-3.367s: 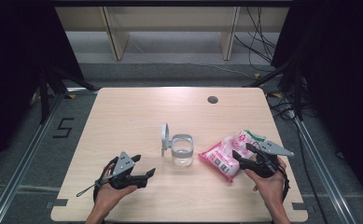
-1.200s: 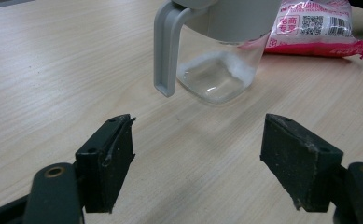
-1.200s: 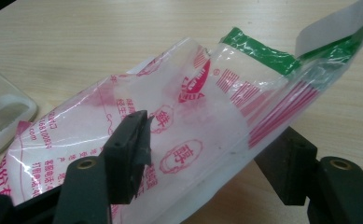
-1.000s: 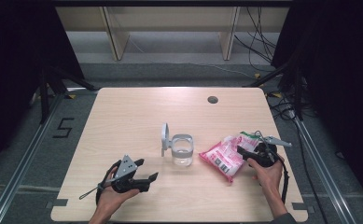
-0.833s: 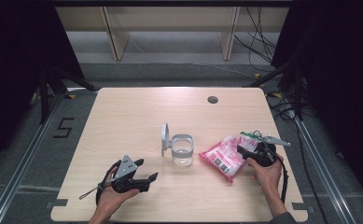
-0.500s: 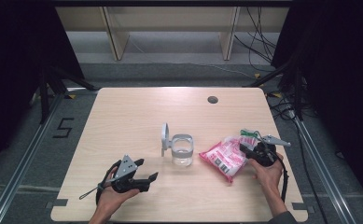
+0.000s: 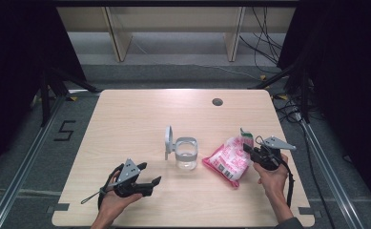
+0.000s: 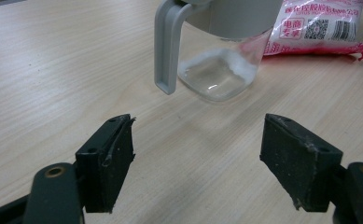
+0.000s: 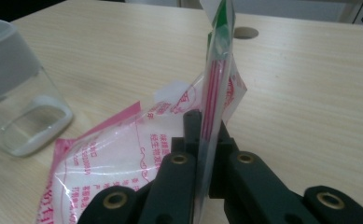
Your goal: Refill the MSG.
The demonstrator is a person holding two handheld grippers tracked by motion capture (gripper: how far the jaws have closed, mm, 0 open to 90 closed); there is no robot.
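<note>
Pink-and-white bag point(image 7: 227, 160) lies on the near right part of the wooden table point(image 7: 140, 114), and its sealed edge stands up, pinched between the two black jaws of the right gripper point(image 7: 253, 151). These jaws have just been closing and now they are clamped on this thin edge, as the right gripper view shows, where the bag point(image 9: 137, 154) rises straight from between the pads. The person's right hand point(image 7: 272, 177) holds this gripper from the near side. At the near left, the left gripper point(image 7: 149, 174) rests low over the table in the left hand point(image 7: 112, 202), its jaws wide apart with nothing between them. A little farther, just left of the bag, stands a clear glass jar point(image 7: 186, 155) with a grey lid point(image 7: 168, 142) flipped up. Far behind, near the far edge of the table, there is a small dark round hole point(image 7: 217, 101)
</note>
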